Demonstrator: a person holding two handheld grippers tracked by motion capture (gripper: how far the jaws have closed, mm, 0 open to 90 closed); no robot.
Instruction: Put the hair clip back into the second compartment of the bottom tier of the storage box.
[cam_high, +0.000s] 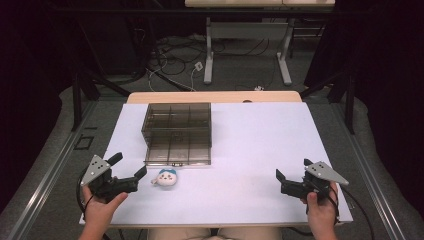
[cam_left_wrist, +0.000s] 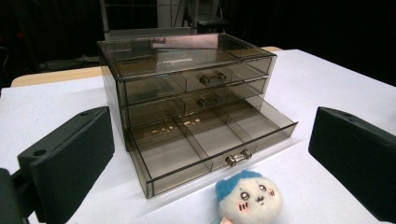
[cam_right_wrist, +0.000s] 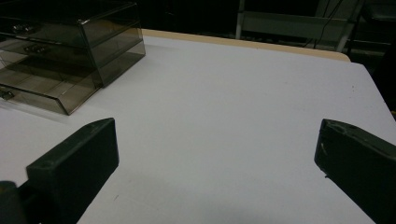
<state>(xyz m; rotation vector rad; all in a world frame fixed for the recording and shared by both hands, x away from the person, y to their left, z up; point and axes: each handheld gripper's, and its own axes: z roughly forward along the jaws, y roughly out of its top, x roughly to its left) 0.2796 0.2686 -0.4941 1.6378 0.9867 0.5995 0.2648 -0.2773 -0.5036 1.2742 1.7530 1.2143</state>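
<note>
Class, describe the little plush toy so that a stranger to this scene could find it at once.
Start at the white table and find the smoky clear drawer box. Just before its open bottom drawer, near the left tool, lies the plush toy: small, round, white-faced, blue-topped, the one soft thing there.

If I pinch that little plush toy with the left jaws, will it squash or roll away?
The plush toy looks soft and fuzzy, so it will probably squash rather than slip. Its rounded shape might let it rock if nudged. It looks small, likely light, so lifting should be easy.
</note>
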